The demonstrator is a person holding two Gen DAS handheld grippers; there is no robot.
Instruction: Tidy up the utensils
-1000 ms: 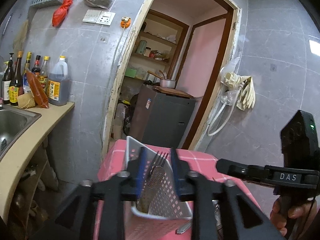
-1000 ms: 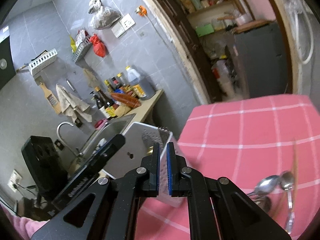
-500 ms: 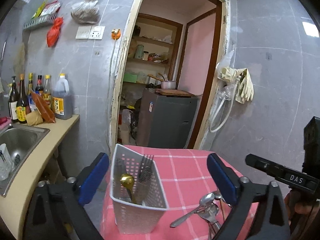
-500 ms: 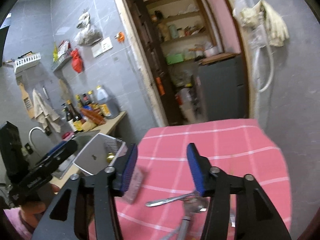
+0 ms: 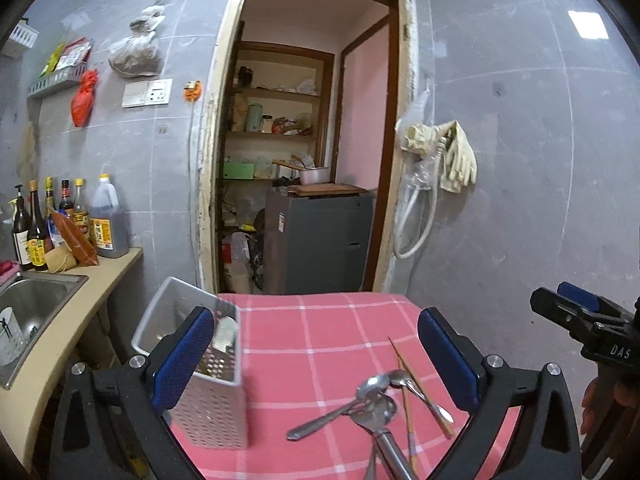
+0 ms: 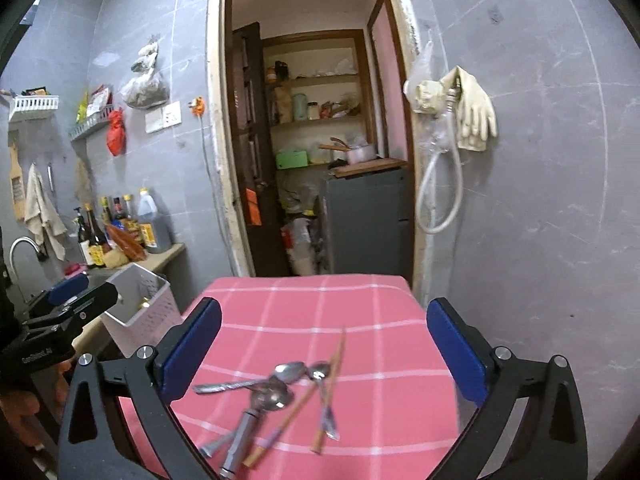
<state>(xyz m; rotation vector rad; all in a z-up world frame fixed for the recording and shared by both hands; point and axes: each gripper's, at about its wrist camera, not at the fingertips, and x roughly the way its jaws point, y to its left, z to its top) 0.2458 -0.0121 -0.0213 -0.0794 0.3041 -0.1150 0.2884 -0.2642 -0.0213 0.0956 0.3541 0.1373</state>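
A white perforated utensil basket (image 5: 208, 396) stands at the left edge of the pink checked table (image 5: 320, 332); it also shows in the right wrist view (image 6: 138, 312) with utensils inside. A pile of spoons (image 5: 372, 396) and wooden chopsticks (image 5: 420, 388) lies near the table's front; in the right wrist view the spoons (image 6: 280, 384) and chopsticks (image 6: 328, 384) lie between my fingers. My left gripper (image 5: 316, 360) is wide open and empty, above the table's front. My right gripper (image 6: 324, 356) is wide open and empty, above the pile.
A counter with a steel sink (image 5: 28, 312) and several sauce bottles (image 5: 60, 220) runs along the left. A doorway with a dark cabinet (image 5: 320, 240) is behind the table. Gloves and a hose (image 5: 440, 168) hang on the right wall.
Both grippers have opened wide from shut and pulled back from the basket. The fork stays in the basket. The right gripper has swung over the spoon pile.
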